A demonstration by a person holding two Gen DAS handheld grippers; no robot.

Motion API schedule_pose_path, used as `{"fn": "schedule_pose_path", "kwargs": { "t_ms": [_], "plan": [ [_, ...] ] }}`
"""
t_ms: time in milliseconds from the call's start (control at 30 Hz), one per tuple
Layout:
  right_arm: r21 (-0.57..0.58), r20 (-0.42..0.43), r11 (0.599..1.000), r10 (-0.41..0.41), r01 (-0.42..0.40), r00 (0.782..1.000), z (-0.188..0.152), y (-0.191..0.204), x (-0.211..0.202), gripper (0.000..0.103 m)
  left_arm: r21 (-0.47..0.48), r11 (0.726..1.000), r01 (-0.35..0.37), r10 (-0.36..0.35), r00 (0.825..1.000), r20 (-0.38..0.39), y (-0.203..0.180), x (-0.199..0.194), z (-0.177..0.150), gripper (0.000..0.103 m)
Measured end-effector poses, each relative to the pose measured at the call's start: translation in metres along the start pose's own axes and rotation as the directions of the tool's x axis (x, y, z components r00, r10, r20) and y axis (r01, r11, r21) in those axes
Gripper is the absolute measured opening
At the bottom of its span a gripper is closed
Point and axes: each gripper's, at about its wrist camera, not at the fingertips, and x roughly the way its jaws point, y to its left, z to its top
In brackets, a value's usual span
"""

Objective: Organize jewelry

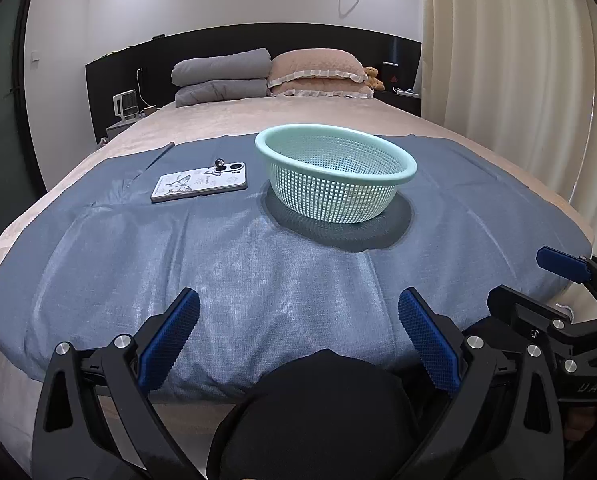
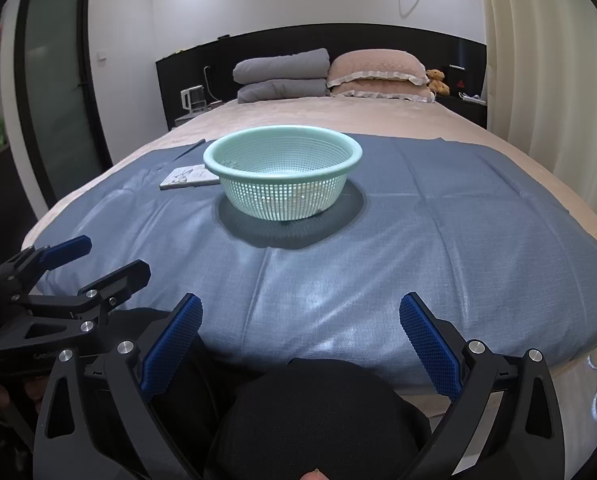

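A mint-green mesh basket [image 1: 335, 170] stands on a blue cloth [image 1: 258, 264] spread over the bed; it also shows in the right wrist view [image 2: 281, 171]. A small dark round piece [image 1: 219, 164] rests on a butterfly-print phone [image 1: 200, 181] left of the basket. My left gripper [image 1: 298, 316] is open and empty at the cloth's near edge. My right gripper [image 2: 298, 316] is open and empty too, beside the left one. The basket's bottom shows no clear contents.
Grey folded quilts [image 1: 222, 76] and pink pillows [image 1: 318, 72] lie at the headboard. A curtain [image 1: 518, 80] hangs on the right. A dark glass door [image 2: 58, 80] is at the left. The phone [image 2: 188, 176] is partly hidden behind the basket in the right wrist view.
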Motion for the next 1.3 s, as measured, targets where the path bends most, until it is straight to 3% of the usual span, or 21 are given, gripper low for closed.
{"fn": "schedule_pose_path", "kwargs": {
  "t_ms": [767,1300],
  "plan": [
    [-0.003,-0.023,1.000,0.006,-0.006,1.000,0.001,-0.005,0.005,0.095,-0.015,0.999,0.042,-0.042,0.998,-0.047,0.004,0.008,-0.005,0.097],
    [-0.007,-0.029,1.000,0.010,-0.010,1.000,0.001,-0.005,0.007,0.095,-0.022,0.999,0.030,-0.031,0.998,-0.052,0.007,0.009,-0.006,0.097]
  ]
}}
